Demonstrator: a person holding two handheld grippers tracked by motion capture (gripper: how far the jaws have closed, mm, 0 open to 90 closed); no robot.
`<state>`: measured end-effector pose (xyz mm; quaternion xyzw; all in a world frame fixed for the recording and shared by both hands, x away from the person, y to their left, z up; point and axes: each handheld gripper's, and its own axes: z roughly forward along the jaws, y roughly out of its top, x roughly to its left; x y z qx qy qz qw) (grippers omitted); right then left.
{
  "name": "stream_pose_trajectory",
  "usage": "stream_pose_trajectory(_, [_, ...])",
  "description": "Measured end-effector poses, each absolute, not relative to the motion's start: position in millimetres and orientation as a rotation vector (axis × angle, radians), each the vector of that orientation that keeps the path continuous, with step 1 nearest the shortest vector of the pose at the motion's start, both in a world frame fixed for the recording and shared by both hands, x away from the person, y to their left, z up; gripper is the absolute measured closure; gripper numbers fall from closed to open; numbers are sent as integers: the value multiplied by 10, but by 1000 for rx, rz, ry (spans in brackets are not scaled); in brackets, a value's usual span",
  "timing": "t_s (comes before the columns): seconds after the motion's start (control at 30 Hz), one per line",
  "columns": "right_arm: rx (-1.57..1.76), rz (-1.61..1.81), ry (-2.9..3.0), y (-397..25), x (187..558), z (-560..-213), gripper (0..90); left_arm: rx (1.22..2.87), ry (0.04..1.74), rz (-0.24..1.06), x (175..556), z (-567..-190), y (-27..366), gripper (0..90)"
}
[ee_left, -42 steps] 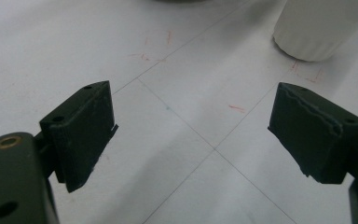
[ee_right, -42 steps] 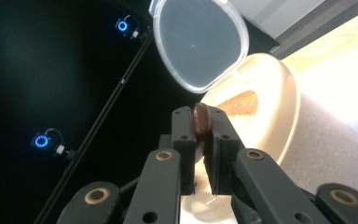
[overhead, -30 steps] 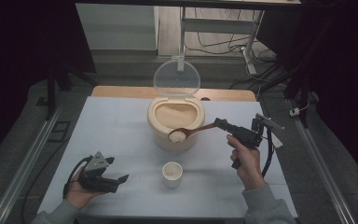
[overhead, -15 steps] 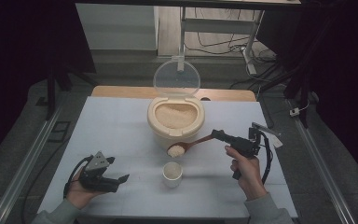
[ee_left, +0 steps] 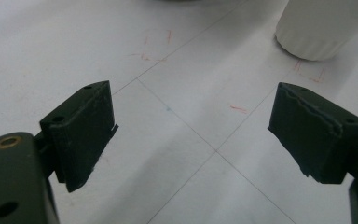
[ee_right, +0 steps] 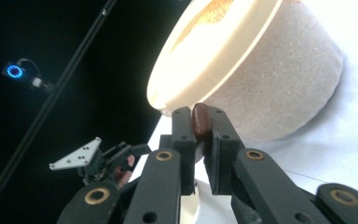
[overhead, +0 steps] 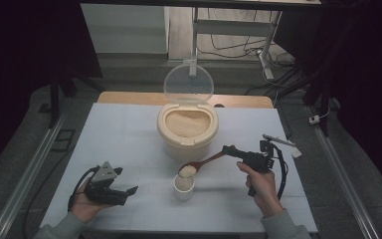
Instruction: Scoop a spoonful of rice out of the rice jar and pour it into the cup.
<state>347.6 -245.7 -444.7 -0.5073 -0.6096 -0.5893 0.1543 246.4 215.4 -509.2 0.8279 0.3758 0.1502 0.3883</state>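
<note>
A pale blue surface (overhead: 119, 139) is seen, marked with thin lines and faint red marks (ee_left: 238, 109). A wooden board edge (overhead: 124, 97) is seen behind it. Beyond, metal legs (overhead: 267, 45) and cables (overhead: 229, 47) are visible on the floor. Metal rails (overhead: 25, 174) are set along both sides.

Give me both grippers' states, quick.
Left gripper: open, holding nothing, resting low over the table.
Right gripper: shut on the wooden spoon, its rice-filled bowl above the small cup.
</note>
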Motion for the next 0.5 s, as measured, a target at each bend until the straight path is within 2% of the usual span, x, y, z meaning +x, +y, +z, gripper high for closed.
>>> stream_pose_trajectory(0.5, [-1414,-1681,-1937,-2322,3450,-4359,837,2105,957,381,2467,-5094,2157,140])
